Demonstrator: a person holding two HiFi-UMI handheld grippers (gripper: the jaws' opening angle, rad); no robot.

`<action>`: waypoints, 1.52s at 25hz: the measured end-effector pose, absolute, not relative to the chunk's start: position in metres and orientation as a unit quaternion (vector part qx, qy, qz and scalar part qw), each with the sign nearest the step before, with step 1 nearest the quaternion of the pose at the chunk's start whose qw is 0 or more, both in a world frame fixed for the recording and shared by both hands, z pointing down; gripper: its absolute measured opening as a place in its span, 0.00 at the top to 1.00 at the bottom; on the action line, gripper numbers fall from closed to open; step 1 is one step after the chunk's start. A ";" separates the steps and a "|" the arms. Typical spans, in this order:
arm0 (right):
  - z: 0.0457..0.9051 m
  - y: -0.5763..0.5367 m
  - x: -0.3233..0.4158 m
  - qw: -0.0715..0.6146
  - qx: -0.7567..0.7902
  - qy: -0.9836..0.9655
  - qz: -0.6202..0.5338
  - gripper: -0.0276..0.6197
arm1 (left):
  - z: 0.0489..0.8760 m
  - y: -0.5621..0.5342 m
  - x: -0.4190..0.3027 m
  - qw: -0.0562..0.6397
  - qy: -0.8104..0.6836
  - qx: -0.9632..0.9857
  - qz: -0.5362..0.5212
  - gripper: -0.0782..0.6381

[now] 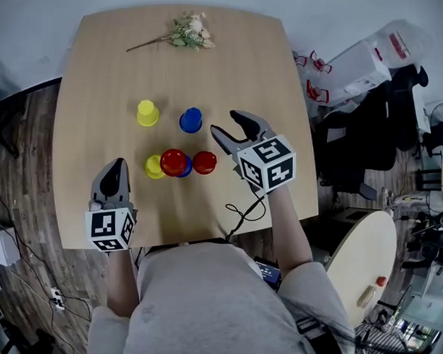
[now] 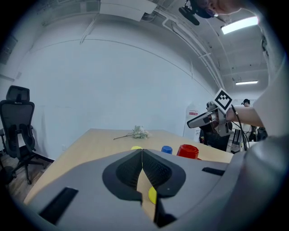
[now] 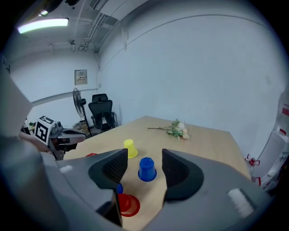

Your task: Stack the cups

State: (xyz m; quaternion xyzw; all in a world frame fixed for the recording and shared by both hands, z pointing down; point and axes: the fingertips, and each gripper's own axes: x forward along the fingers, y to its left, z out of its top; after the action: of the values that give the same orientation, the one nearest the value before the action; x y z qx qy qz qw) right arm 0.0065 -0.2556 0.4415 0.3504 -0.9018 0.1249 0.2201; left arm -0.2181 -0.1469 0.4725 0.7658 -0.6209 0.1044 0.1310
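Right gripper (image 1: 224, 123), jaws wide apart and empty, points straight at the upside-down blue cup (image 1: 191, 120) standing near, ahead of it.

The left gripper (image 2: 142, 155) holds its fingers (image 2: 159, 173) pressed together, nothing between them (a yellow cup (image 2: 152, 195) peeks through the gap below). Past them on the table (image 2: 90, 144) stand a blue cup (image 2: 166, 150) and a red cup (image 2: 188, 151).
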 end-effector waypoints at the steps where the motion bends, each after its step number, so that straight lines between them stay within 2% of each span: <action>1: 0.449 -0.260 0.004 0.224 0.344 -0.902 0.132 0.57 | 0.473 -0.145 -0.218 0.131 -0.625 0.762 0.105 0.88; 16: 0.584 -0.302 -0.042 0.329 0.299 -0.877 0.183 0.57 | 0.481 -0.088 -0.261 0.154 -0.716 0.669 0.124 0.88; 17: 0.585 -0.303 -0.043 0.330 0.303 -0.876 0.178 0.60 | 0.482 -0.086 -0.263 0.155 -0.719 0.665 0.124 0.88; 18: 0.586 -0.304 -0.043 0.330 0.307 -0.875 0.174 0.64 | 0.482 -0.085 -0.265 0.156 -0.722 0.663 0.124 0.88; 23: 0.571 -0.301 -0.040 0.319 0.311 -0.880 0.164 0.64 | 0.480 -0.090 -0.264 0.153 -0.715 0.672 0.121 0.88; 30: 0.508 -0.279 -0.018 0.278 0.321 -0.893 0.149 0.65 | 0.472 -0.118 -0.245 0.138 -0.677 0.714 0.115 0.88; 38: 0.471 -0.225 0.001 0.249 0.326 -0.895 0.174 0.65 | 0.464 -0.145 -0.218 0.124 -0.628 0.761 0.110 0.88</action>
State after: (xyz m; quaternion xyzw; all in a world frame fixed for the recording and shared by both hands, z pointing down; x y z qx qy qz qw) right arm 0.0012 -0.2252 0.4715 0.3257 -0.8953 0.1741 0.2491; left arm -0.2177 -0.1453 0.4643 0.7607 -0.6277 0.1096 0.1241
